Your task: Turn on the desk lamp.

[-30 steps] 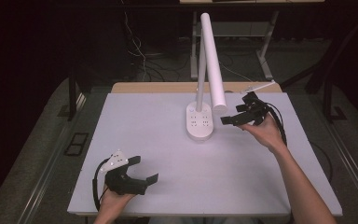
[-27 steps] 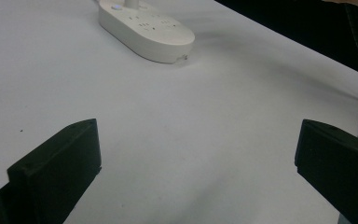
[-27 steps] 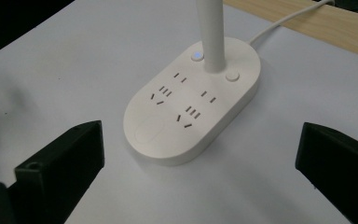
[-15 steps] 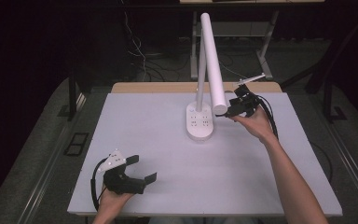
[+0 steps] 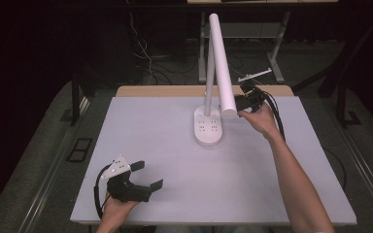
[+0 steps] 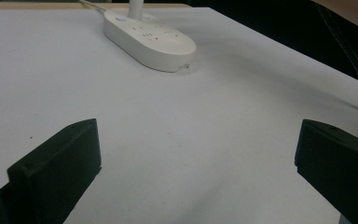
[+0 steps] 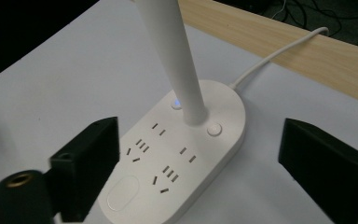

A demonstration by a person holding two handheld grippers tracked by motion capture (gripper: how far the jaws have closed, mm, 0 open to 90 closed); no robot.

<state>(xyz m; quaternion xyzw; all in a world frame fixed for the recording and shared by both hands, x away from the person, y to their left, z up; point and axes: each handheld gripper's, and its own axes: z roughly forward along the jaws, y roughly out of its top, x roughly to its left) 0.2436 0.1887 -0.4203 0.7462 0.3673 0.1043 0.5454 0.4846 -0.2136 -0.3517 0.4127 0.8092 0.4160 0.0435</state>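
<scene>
Okay, left to right. Left tongs [image 5: 148, 175] sit low at the near left part of the white tabletop [image 5: 150, 131], held in the person's left hand [image 5: 119, 206], jaws spread wide with nothing between them; in the left gripper view the two black jaws stand far apart over bare white surface, and the lamp base shows farther off, well apart from them. Middle: white desk lamp base [image 5: 209, 126], an oval block with socket slots and buttons on top, stands toward the far centre of the tabletop. Thin post [image 5: 208, 82] rises from its far end, and the long white lamp head [image 5: 222, 63] slants down toward the right. White cord [image 7: 275, 56] runs from the base off across the wooden edge strip [image 5: 175, 91]. Right tongs [image 5: 240, 103] are up by the lower end of the lamp head, in the right hand [image 5: 262, 119]. Right gripper view looks down on the base with the post between the jaws, which are wide apart and touch nothing.
</scene>
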